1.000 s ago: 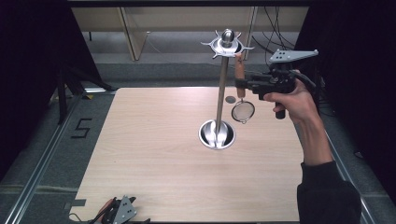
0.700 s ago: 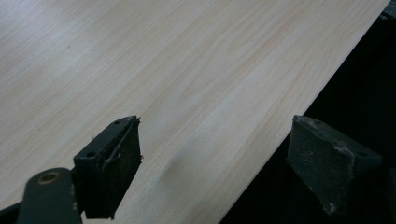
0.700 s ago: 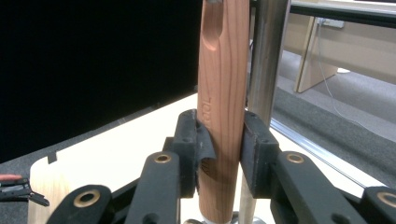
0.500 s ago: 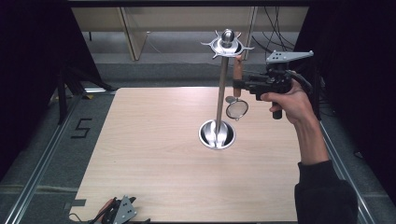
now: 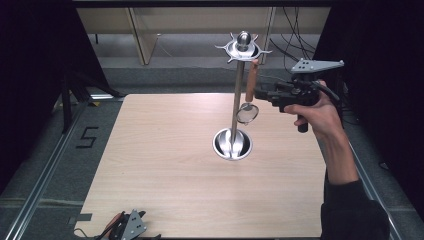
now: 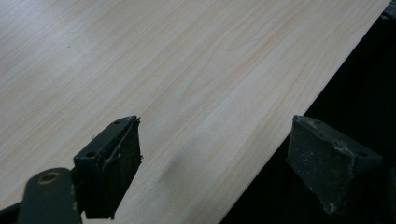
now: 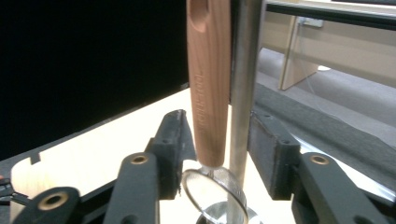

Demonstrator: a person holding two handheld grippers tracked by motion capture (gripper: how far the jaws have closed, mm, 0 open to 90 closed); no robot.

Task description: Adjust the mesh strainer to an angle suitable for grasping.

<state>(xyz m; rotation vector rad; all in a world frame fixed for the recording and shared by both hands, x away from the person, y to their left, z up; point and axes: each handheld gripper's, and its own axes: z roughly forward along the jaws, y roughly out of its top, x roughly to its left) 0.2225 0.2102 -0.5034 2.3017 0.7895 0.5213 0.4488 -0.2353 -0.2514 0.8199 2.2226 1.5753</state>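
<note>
We found the right gripper (image 5: 256, 92) just opening, its jaws apart around the hanging strainer (image 7: 208, 88); the left gripper (image 6: 215, 163) lay spread.

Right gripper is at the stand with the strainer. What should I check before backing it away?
1. Right gripper jaws off the strainer handle: ok. They have just been opening, and the handle sits between them with gaps on both sides.
2. Handle hooked on the stand's top ring: cannot tell.
3. Strainer bowl hanging beside the pole: ok.
4. Sideways exit: not ok, because the pole also stands between the jaws. Backing straight out looks safer.
5. Left gripper parked at the table edge, jaws open: ok.
</note>
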